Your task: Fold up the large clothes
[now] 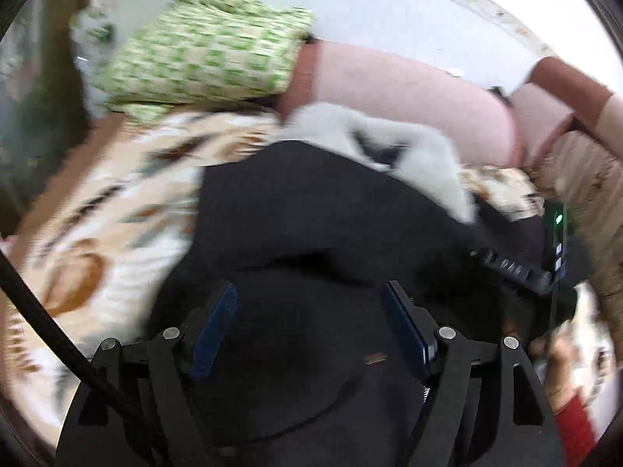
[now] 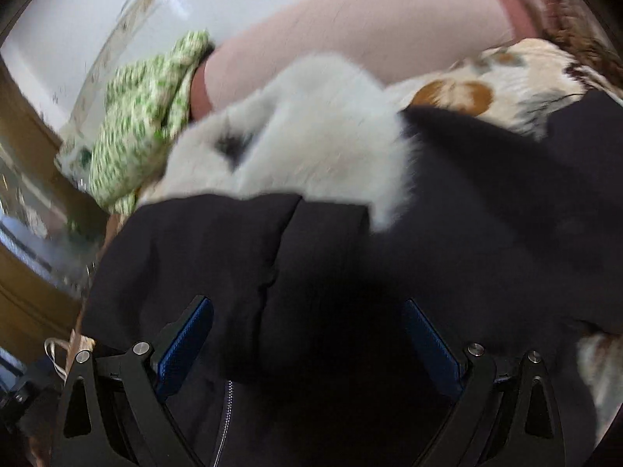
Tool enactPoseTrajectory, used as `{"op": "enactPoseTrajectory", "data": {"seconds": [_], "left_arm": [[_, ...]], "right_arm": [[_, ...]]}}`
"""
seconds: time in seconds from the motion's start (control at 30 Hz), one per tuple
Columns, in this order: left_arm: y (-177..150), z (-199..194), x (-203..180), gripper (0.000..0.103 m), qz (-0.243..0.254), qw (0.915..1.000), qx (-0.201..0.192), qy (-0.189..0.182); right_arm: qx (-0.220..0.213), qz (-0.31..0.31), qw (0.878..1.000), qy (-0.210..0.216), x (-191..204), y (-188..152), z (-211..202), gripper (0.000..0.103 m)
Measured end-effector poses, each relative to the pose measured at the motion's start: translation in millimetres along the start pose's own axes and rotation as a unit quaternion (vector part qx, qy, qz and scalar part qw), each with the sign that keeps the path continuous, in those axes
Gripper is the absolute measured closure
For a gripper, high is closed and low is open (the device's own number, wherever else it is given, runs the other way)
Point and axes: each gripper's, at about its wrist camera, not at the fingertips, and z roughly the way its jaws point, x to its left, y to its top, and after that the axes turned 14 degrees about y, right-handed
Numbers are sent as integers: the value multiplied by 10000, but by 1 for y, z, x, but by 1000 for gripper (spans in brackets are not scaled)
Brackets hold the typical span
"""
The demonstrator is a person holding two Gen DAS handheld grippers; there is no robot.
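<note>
- The left claw [image 1: 307, 334] is hanging wide open just over the black coat [image 1: 311, 210], and its blue pads [image 1: 216, 327] are gripping nothing.
- The right claw [image 2: 307, 350] is gaping open too, low over the same black coat [image 2: 447, 225]; whether the pads are touching the cloth is hard to tell.
- The coat is lying spread on a bed with a leaf-print blanket [image 1: 97, 210].
- Its white fur trim [image 2: 311, 132] is looking fuzzy and smeared.
- A person's hand [image 1: 557, 366] with a red cuff is peeking in at the right edge, mostly cut off.
- Farther back, a green checked pillow [image 1: 202, 46] is resting against a pink headboard [image 1: 409, 89], all blurry.
</note>
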Motion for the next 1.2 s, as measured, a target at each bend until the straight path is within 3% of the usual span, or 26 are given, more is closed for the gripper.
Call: {"op": "enactPoseTrajectory", "data": {"seconds": [0.03,0.07,0.13,0.23,0.37,0.47,0.6,0.73,0.77,0.83,0.87,0.9,1.03,1.13,1.2], "left_arm": [[-3,0,9,27,-1,9998,-30,172],[-6,2,19,27,-13,9991,-66,413],[-9,6,33,27,-61,9970,-87,767],[-13,14,52,27,-256,9929,-40,1159],[-20,25,59,27,-490,9918,175,1169],[-31,42,57,27,-546,9899,426,1236],[-45,52,49,27,-639,9878,803,1173],[-47,33,44,27,-759,9893,642,1065],[-47,28,42,27,-774,9899,594,1028],[-48,19,36,27,-775,9913,554,911],[-49,16,32,27,-754,9920,557,844],[-49,15,29,27,-729,9925,573,800],[-55,10,11,27,-587,9939,706,604],[-57,9,0,27,-555,9939,812,493],[-58,9,-6,27,-529,9940,855,441]], "right_arm": [[150,-41,9999,62,3,-2,8,51],[432,-99,9989,165,8,-4,18,89],[362,-240,9990,84,14,-5,13,96],[38,-223,9997,-5,14,4,-14,97],[-386,-60,9959,-814,-5,17,-54,97],[-212,238,9940,-1050,-27,17,-54,97],[260,360,9900,-1341,-44,10,-32,96],[-74,349,9927,-1148,-45,19,-62,87],[-303,396,9926,-1104,-48,22,-78,79],[-905,617,9863,-1233,-65,28,-118,52],[-1189,795,9795,-1421,-78,29,-137,33],[-1529,1045,9677,-1711,-95,29,-157,25],[-2426,2103,9026,-2867,-177,15,-226,25],[-2682,2764,8785,-2827,-232,2,-254,25],[-2842,2996,8696,-2706,-256,-2,-266,25]]}}
